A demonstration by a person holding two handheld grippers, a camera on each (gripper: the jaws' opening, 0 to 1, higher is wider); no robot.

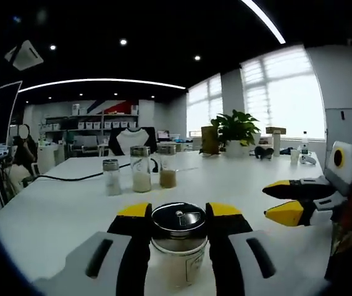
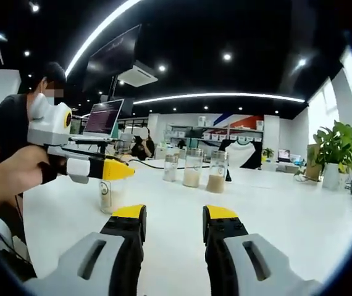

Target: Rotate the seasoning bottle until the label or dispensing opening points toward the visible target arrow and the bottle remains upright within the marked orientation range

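The seasoning bottle (image 1: 180, 262) stands upright on the white table (image 1: 58, 209), a clear jar of pale powder with a shiny metal lid. My left gripper (image 1: 179, 213) is shut on it, its yellow-tipped jaws pressing either side just under the lid. In the right gripper view the same bottle (image 2: 105, 197) is at the left, under the left gripper (image 2: 111, 170), which a person's hand holds. My right gripper (image 2: 175, 217) is open with nothing between its jaws, and it reaches in from the right (image 1: 287, 201), apart from the bottle.
Three more jars (image 1: 141, 168) stand in a row further along the table, beside a black cable (image 1: 71, 177). A potted plant (image 1: 234, 131) sits at the far right. A person (image 2: 12, 123) stands at the left edge by a laptop (image 2: 105, 117).
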